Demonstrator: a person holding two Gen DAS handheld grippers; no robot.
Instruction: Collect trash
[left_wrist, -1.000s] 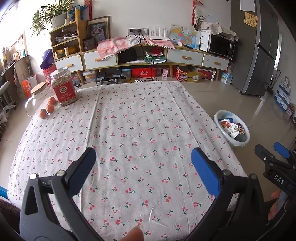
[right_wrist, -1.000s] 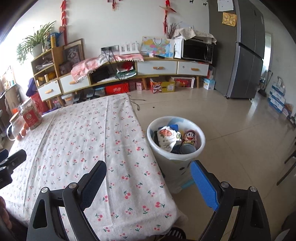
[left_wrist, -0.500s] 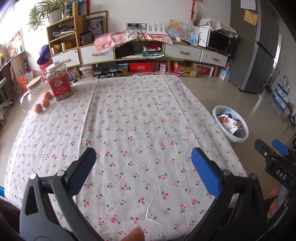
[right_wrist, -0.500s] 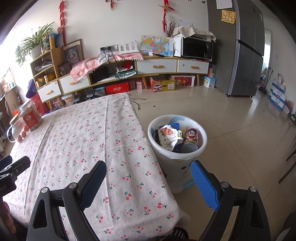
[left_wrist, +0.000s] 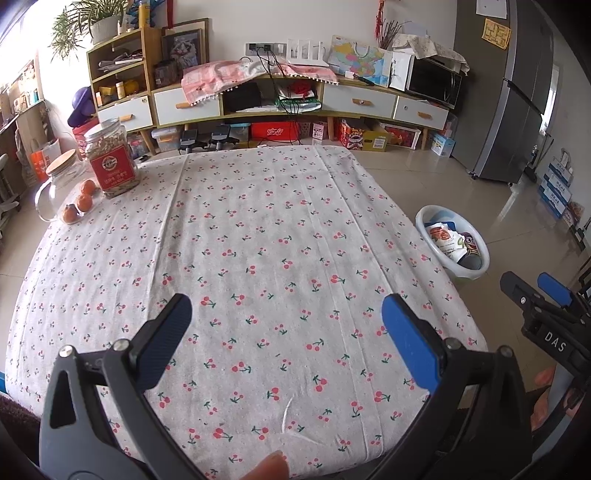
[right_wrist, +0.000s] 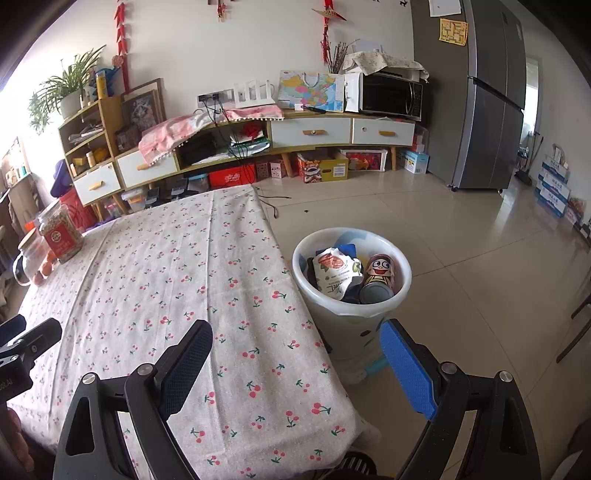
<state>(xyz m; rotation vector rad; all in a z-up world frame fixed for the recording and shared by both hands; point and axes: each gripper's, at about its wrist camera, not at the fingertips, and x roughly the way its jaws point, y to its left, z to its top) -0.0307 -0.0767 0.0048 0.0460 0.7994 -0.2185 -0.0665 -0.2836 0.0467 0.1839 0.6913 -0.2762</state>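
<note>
A white trash bin (right_wrist: 400, 291) stands on the floor at the table's right side, holding a crumpled snack bag (right_wrist: 334, 271) and a cartoon can (right_wrist: 378, 275); it also shows in the left wrist view (left_wrist: 424, 229). My left gripper (left_wrist: 286, 317) is open and empty above the near part of the cherry-print tablecloth (left_wrist: 258, 240). My right gripper (right_wrist: 295, 349) is open and empty over the table's near right corner, beside the bin. The right gripper also shows at the right edge of the left wrist view (left_wrist: 535, 291).
A lidded jar with a red label (left_wrist: 110, 162), a glass jar with a wooden lid (left_wrist: 59, 181) and three small oranges (left_wrist: 79, 203) sit at the table's far left. A low cabinet (left_wrist: 277, 99) and a grey fridge (right_wrist: 491, 110) stand behind.
Both grippers have drawn back and up a little, so the table looks slightly farther. Both stay open and empty.
</note>
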